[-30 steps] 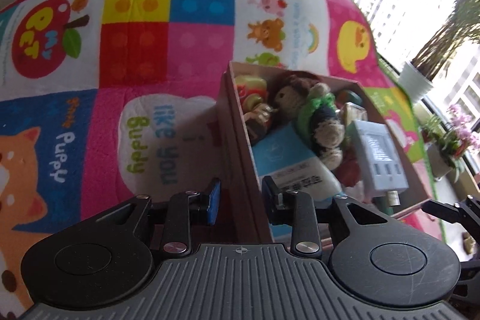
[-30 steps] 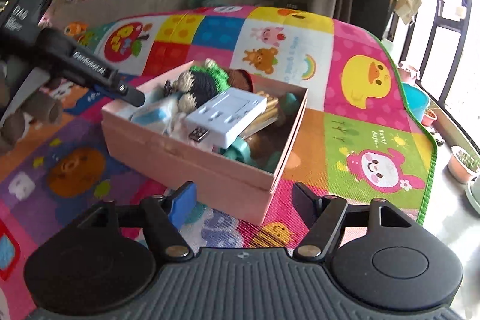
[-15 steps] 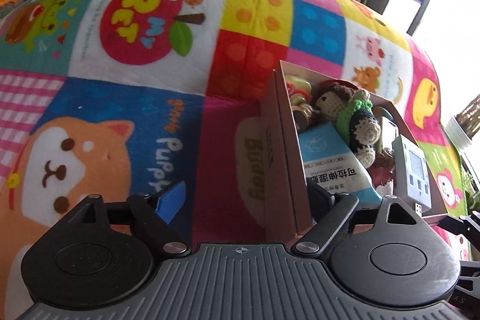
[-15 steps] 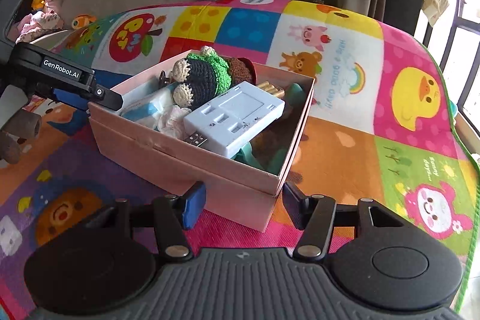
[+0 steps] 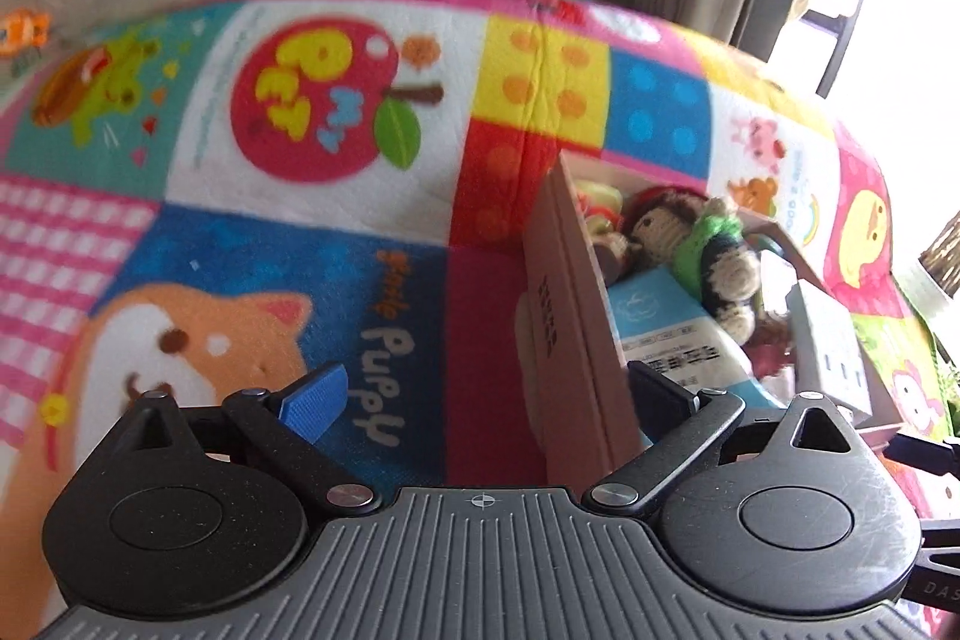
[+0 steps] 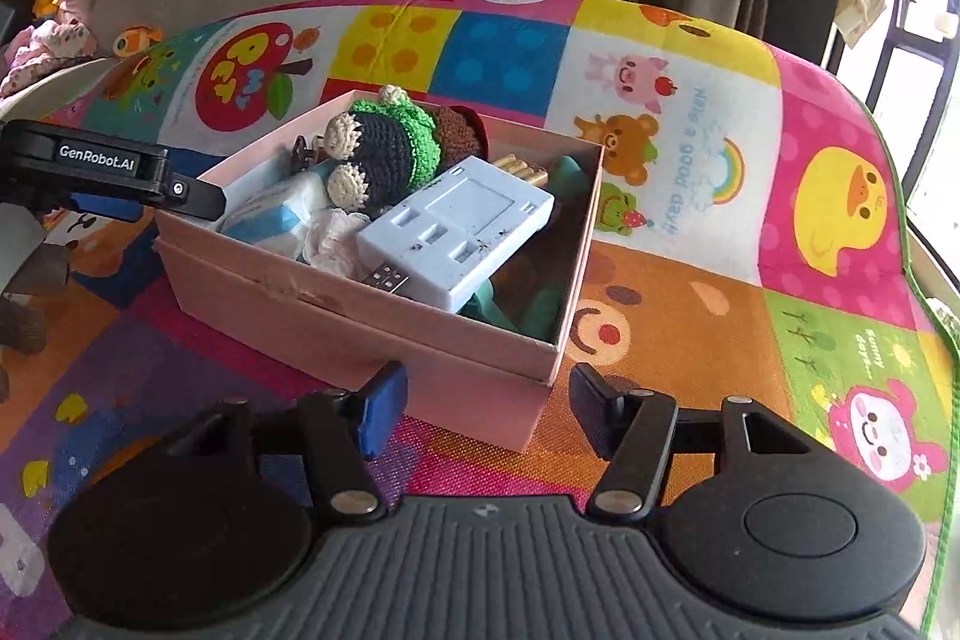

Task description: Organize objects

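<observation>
Pink box [image 6: 372, 304], overfilled, mid-mat [image 6: 690, 340]. Left gripper [image 5: 489, 388] released, fingers astride its near wall; right gripper [image 6: 480, 400] released at its corner. Risk: white hub [image 6: 456, 232] and crochet doll [image 6: 384, 148] spilling if tilted.

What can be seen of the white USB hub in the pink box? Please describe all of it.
The white USB hub is a flat rectangular block, plastic by its look, with three small slots along one face and a metal USB plug at its near left corner. Dark specks mark its surface. It lies tilted on top of the other contents of the open pink box, near the crocheted doll. Neither gripper touches it.
</observation>
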Tool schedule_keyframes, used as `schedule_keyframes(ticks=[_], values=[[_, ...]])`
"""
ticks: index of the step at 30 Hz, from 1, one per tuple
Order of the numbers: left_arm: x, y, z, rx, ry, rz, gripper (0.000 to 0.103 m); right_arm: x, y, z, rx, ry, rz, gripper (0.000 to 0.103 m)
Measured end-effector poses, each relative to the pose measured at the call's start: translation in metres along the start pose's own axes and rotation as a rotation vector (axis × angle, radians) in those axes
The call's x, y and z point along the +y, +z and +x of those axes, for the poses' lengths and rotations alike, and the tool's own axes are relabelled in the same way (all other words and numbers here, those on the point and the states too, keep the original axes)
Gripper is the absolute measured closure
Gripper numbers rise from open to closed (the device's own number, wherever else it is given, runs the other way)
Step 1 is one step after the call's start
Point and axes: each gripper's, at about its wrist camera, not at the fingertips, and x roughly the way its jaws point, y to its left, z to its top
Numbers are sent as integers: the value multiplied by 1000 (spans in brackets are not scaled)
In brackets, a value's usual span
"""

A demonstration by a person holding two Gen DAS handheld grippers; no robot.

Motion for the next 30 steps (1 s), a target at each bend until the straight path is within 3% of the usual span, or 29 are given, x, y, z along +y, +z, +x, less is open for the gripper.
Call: schedule_keyframes(ticks=[1, 3, 6, 9, 12, 15, 18, 24, 30], values=[[-2, -3, -12, -30, -4, 15, 3, 0, -2, -5, 1, 9, 27, 25], [-8, -13, -39, -80, -9, 36, 3, 3, -11, -18, -6, 25, 90, 15], [-23, -43, -74, -119, -23, 81, 3, 15, -30, -37, 15, 42, 135, 14], [-38, -79, -96, -119, -54, 125, 3, 25, -52, -54, 41, 25, 183, 0], [-57, -109, -99, -92, -10, 183, 3, 34, -71, -65, 63, 16, 201, 0], [-63, -121, -85, -20, 33, 156, 3, 44, -85, -60, 117, -24, 159, 0], [-62, -126, -72, 36, 83, 145, 3, 42, -90, -61, 94, -35, 167, 0], [-69, -133, -70, 25, 137, 168, 3, 34, -85, -50, 87, -72, 198, 0], [-71, -132, -69, 22, 145, 164, 2, 34, -87, -45, 24, -98, 214, 0]])
